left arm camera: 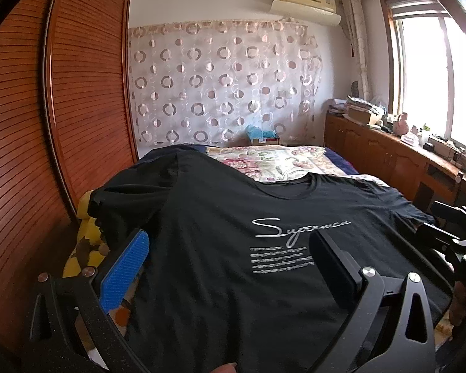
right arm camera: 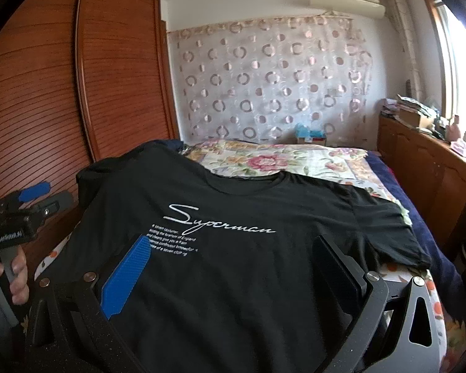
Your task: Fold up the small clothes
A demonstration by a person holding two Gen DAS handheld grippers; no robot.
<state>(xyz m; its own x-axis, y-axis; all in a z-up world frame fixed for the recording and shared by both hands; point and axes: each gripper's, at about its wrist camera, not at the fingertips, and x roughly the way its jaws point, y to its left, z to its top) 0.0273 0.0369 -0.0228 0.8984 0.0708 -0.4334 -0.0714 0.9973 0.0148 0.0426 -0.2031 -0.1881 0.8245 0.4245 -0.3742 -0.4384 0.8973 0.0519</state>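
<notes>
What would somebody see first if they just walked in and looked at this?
The big black T-shirt spread flat on the flowery bed, with white "Superman" writing across its chest. Next, the blue pad on the open right gripper hovering over the shirt's lower part, and the circle-patterned curtain on the far wall.

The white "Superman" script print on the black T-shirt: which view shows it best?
The right wrist view: the white script print on the black T-shirt reads sharply, though a blue finger pad clips the small lines beneath. The left wrist view shows it blurrier, with illegible small text.
</notes>
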